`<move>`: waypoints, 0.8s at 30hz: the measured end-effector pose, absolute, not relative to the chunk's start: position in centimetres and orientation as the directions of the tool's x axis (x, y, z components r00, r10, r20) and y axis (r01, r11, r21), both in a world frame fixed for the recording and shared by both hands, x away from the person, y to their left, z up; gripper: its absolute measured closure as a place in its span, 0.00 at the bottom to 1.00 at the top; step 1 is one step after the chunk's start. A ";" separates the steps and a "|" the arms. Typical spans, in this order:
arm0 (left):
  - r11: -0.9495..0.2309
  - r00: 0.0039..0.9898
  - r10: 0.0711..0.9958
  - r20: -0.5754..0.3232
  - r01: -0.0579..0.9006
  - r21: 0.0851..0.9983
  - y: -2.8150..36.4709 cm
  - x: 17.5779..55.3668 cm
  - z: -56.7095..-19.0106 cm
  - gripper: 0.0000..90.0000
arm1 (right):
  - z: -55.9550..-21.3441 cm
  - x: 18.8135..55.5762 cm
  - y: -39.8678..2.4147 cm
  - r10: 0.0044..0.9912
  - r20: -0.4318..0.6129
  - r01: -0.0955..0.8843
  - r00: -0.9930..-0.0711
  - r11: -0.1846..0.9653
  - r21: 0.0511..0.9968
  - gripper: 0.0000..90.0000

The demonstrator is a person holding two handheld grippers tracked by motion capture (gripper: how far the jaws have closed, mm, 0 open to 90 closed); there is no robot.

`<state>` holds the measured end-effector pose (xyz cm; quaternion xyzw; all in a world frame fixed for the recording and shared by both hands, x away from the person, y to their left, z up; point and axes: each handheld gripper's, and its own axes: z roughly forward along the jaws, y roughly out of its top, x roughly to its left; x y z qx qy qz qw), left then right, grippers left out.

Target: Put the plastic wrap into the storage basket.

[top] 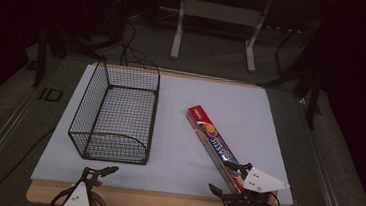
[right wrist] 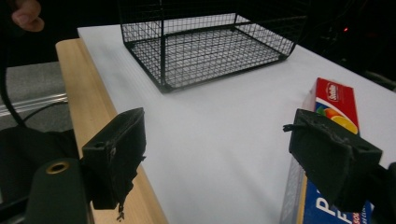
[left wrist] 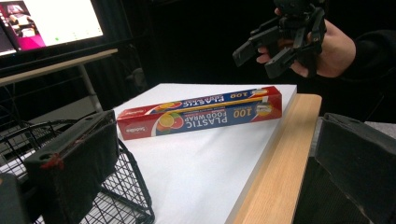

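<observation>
Plastic wrap box (top: 215, 148) lies diagonally on the white tabletop (top: 191, 159), right of the wire basket (top: 115, 112); we note its near end is hidden under the right gripper (top: 228, 178). Left gripper (top: 98, 173) is cut off at the bottom edge, jaws spread, holding nothing. Right jaws are spread, the outer one over the box; contact unclear. Bare tabletop lies between basket and box.
</observation>
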<state>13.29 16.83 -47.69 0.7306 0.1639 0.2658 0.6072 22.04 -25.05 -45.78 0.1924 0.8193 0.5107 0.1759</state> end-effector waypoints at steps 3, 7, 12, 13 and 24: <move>-0.209 0.806 0.561 0.189 -0.083 0.974 16.8 13.3 -47.7 0.00 | -45.5 22.2 -24.8 0.502 -0.086 0.152 -0.860 0.413 0.898 0.14; -0.211 0.806 0.560 0.192 -0.085 0.974 16.8 13.3 -47.7 0.00 | -45.1 22.5 -24.6 0.494 -0.092 0.142 -0.865 0.416 0.898 0.13; -0.211 0.807 0.559 0.190 -0.083 0.974 16.8 13.3 -47.7 0.00 | -44.1 22.9 -24.3 0.493 -0.109 0.119 -0.863 0.408 0.905 0.12; -0.210 0.807 0.559 0.189 -0.083 0.974 16.7 13.3 -47.7 0.00 | -43.9 23.1 -24.3 0.497 -0.108 0.120 -0.861 0.406 0.906 0.12; -0.210 0.810 0.556 0.187 -0.081 0.974 16.7 13.3 -47.7 0.00 | -43.2 26.0 -23.9 0.558 -0.098 0.189 -0.824 0.434 0.881 0.11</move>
